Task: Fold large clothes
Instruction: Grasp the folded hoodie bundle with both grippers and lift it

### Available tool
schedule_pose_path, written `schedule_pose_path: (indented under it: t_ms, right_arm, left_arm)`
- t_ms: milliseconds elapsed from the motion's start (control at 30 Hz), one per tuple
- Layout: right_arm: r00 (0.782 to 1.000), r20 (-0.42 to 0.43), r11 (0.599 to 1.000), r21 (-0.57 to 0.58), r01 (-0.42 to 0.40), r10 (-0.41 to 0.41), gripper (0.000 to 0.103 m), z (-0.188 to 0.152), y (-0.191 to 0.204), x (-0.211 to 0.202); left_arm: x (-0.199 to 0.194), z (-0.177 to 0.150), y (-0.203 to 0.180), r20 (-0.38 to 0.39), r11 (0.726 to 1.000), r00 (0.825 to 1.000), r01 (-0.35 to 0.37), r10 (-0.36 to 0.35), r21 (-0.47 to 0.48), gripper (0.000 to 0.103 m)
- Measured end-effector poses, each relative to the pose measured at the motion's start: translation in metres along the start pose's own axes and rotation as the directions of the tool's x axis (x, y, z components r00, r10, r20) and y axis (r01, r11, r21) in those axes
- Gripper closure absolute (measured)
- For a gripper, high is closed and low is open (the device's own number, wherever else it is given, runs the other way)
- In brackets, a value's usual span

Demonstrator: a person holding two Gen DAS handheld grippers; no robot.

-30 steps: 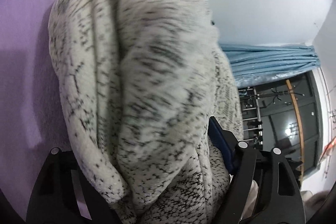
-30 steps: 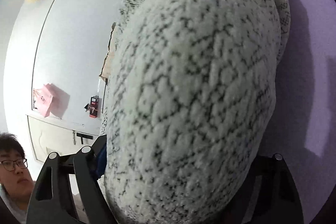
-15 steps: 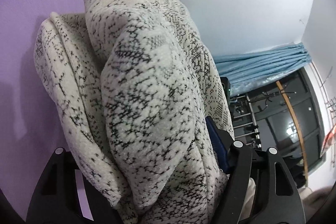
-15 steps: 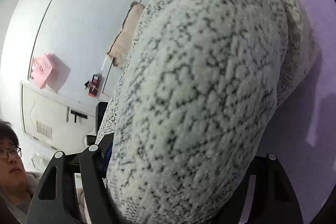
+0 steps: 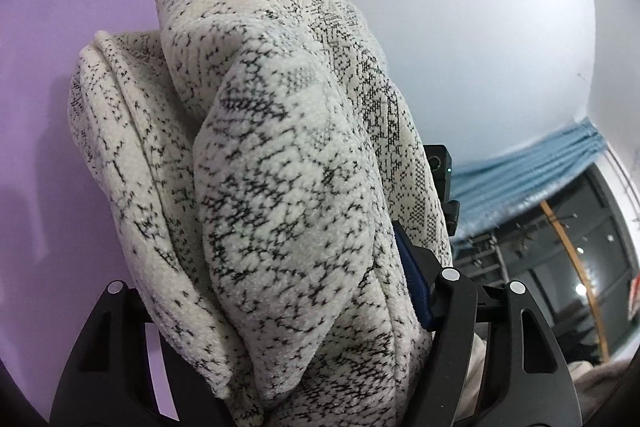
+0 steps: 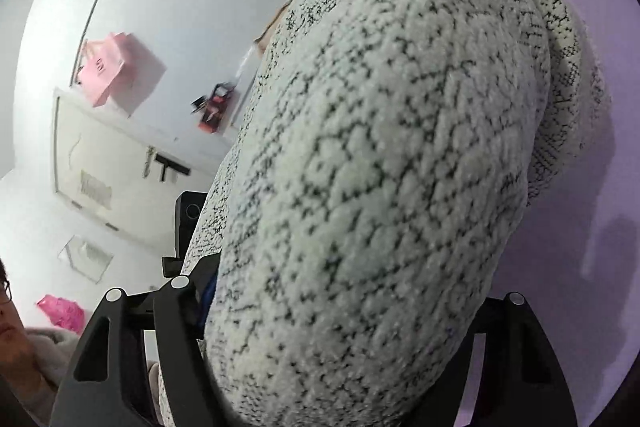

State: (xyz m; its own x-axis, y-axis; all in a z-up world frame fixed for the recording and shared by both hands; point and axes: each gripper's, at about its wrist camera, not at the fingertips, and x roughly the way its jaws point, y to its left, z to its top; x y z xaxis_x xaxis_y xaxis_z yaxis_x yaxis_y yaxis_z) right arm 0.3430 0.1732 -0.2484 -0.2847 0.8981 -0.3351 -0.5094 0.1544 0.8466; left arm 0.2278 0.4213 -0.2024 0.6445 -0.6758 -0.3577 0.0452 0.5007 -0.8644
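- firstly, on the left: left gripper [image 5: 304, 343] clamped on a thick bundle of the speckled white knit garment [image 5: 280, 187], jaws spread wide by its bulk and barely moving, cloth packed right across the gap.
- bundle lifted clear, standing up ahead of the jaws in several stacked folds, above the purple surface [image 5: 48, 147].
- across the middle: same garment spanning between both tools, so best carried level with both ends at matching height, to stop the layers sliding apart.
- on the right: right gripper [image 6: 340, 355] likewise closed on a fat rolled fold of the garment [image 6: 380, 167], jaws held far apart by the thickness, nothing else in them.
- purple surface [image 6: 580, 247] lying beyond and under the fold on that side.
- probably a carry-over fold in hand: worth keeping both grips firm, laying the far edge down first, releasing only once the cloth rests flat.
- risk, by my reckoning: loose outer layer slipping from the left bundle.
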Motion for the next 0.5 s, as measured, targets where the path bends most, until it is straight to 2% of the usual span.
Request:
schedule_pose_path:
  t_ms: [33, 67, 167, 267, 333, 400, 433, 500]
  right_arm:
    - [1.000, -0.017, 1.000, -0.012, -0.020, 0.020, 0.033, 0.008, 0.007, 0.022]
    - [1.000, -0.010, 1.000, -0.009, -0.014, 0.014, 0.033, 0.014, 0.003, 0.018]
    - [0.997, -0.050, 0.998, -0.025, -0.053, 0.052, 0.033, 0.034, 0.012, 0.065]
    - [0.996, -0.064, 0.997, -0.018, -0.068, 0.067, 0.033, 0.049, 0.010, 0.103]
    - [0.993, -0.083, 0.997, 0.002, -0.084, 0.083, 0.033, 0.051, -0.001, 0.135]
    - [0.991, -0.103, 0.996, 0.033, -0.080, 0.083, 0.033, 0.048, -0.020, 0.153]
    - [0.990, -0.118, 0.996, 0.064, -0.069, 0.076, 0.033, 0.043, -0.036, 0.169]
    - [0.989, -0.147, 0.995, 0.099, -0.013, 0.027, 0.033, 0.038, -0.060, 0.196]
  left_arm:
    - [-0.007, 0.002, -0.001, 0.014, 1.000, 1.000, -0.011, 0.011, -0.002, 0.036]
    - [-0.023, 0.005, 0.003, 0.036, 1.000, 0.999, -0.027, 0.028, -0.008, 0.036]
    - [-0.071, 0.015, 0.020, 0.086, 0.998, 0.994, -0.065, 0.067, -0.024, 0.036]
    - [-0.096, 0.010, 0.040, 0.120, 0.995, 0.988, -0.087, 0.093, -0.056, 0.036]
    - [-0.100, 0.005, 0.057, 0.123, 0.992, 0.986, -0.099, 0.108, -0.076, 0.036]
    - [-0.099, -0.004, 0.089, 0.112, 0.986, 0.986, -0.107, 0.121, -0.124, 0.036]
    - [-0.097, -0.009, 0.099, 0.101, 0.984, 0.987, -0.112, 0.126, -0.138, 0.036]
    - [-0.081, -0.025, 0.143, 0.058, 0.968, 0.987, -0.134, 0.149, -0.210, 0.036]
